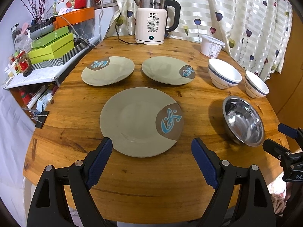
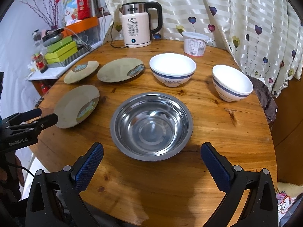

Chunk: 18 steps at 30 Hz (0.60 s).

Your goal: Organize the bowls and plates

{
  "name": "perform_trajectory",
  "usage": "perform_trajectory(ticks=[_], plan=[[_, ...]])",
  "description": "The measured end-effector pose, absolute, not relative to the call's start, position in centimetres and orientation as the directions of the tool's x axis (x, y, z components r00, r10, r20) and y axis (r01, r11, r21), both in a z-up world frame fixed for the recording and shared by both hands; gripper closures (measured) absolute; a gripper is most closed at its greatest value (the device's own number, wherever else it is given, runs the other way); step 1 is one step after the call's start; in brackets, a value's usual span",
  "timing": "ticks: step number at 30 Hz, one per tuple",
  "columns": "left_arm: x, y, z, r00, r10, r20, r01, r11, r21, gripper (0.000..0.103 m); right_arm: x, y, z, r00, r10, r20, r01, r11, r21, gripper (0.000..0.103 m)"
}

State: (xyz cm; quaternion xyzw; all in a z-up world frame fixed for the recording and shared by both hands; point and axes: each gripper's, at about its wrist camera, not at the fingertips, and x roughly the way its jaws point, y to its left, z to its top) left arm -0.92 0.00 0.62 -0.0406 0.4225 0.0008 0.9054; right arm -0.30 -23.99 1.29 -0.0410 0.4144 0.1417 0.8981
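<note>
Three grey-green plates with a blue motif lie on the round wooden table (image 1: 144, 179): a near plate (image 1: 136, 122), a far left plate (image 1: 108, 71) and a far right plate (image 1: 166, 70). A steel bowl (image 2: 151, 124) sits at the table's front right, with two white blue-banded bowls behind it, one in the middle (image 2: 172, 69) and one at the right (image 2: 232, 82). My left gripper (image 1: 151, 147) stands open just in front of the near plate, holding nothing. My right gripper (image 2: 151, 153) stands open just in front of the steel bowl, holding nothing.
A cream electric kettle (image 1: 151, 24) with its cord stands at the table's back edge, and a white lidded tub (image 1: 211, 46) sits to its right. A shelf with green boxes (image 1: 51, 47) borders the left. A curtain (image 1: 236, 9) hangs behind.
</note>
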Motion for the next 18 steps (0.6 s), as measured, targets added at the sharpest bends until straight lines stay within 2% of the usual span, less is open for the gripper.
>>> perform_trajectory(ticks=[18], plan=[[-0.95, 0.02, 0.45, 0.632, -0.009, -0.775, -0.054, 0.997, -0.055, 0.017, -0.39, -23.73, 1.30, 0.611, 0.223, -0.759, -0.293, 0.955, 0.045, 0.000]])
